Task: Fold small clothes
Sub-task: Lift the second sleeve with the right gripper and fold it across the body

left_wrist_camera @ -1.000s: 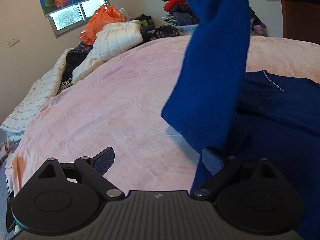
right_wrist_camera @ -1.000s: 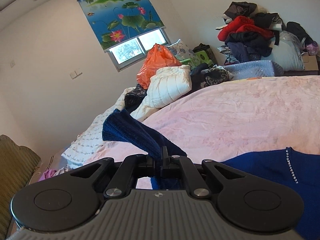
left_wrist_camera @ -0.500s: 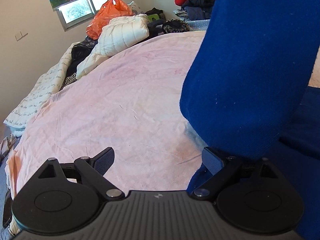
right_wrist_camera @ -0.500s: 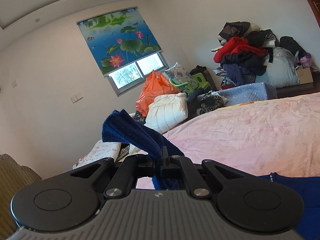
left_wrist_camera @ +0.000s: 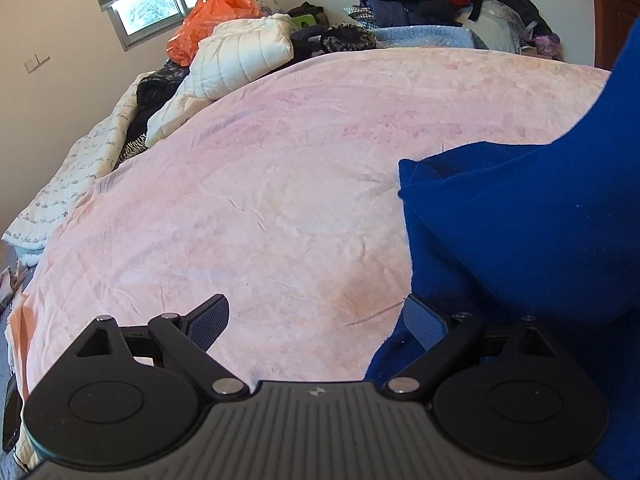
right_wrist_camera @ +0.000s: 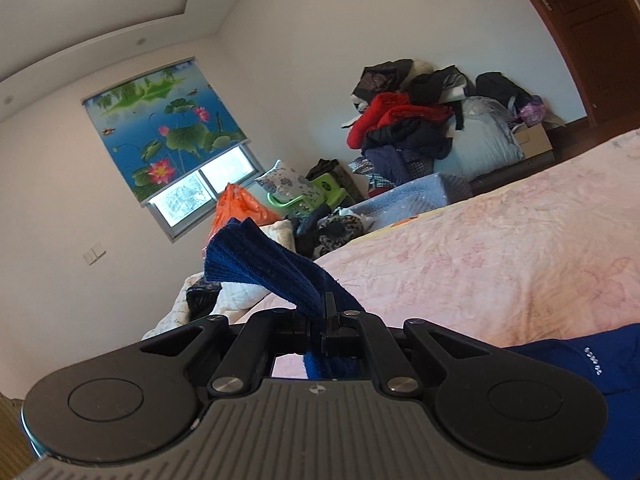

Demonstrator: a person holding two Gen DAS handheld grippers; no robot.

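You are in the middle of a fold: your right gripper [right_wrist_camera: 325, 312] is clamped on the ribbed end of a sleeve [right_wrist_camera: 256, 256] of the blue sweater [left_wrist_camera: 520, 240], and the jaws are pressed together with the knit pinched between them. This end looks like a cuff, and it stands up above the fingers, lifted clear of the pink bedcover [right_wrist_camera: 500, 248].

Your left gripper [left_wrist_camera: 316, 316] holds nothing. Its jaws stand wide apart, low over the bedcover, and its right finger [left_wrist_camera: 424, 320] is just beside the edge of the sweater; I cannot tell if it touches the cloth. The body of the sweater lies on the bed at the right side of this view, and a big fold of it hangs in front of the camera there. In the right wrist view you see also a part of the sweater with a small row of shiny beads [right_wrist_camera: 592, 360], flat on the bed.

I judge the step to be carrying the sleeve across the body. The next move asks you to bring the cuff over the middle of the sweater, lower it flat, and only then open the jaws. The free left gripper can press the body down, so that the sweater does not slide on the soft cover. The clothes pile [right_wrist_camera: 404, 128] by the wall is well apart.
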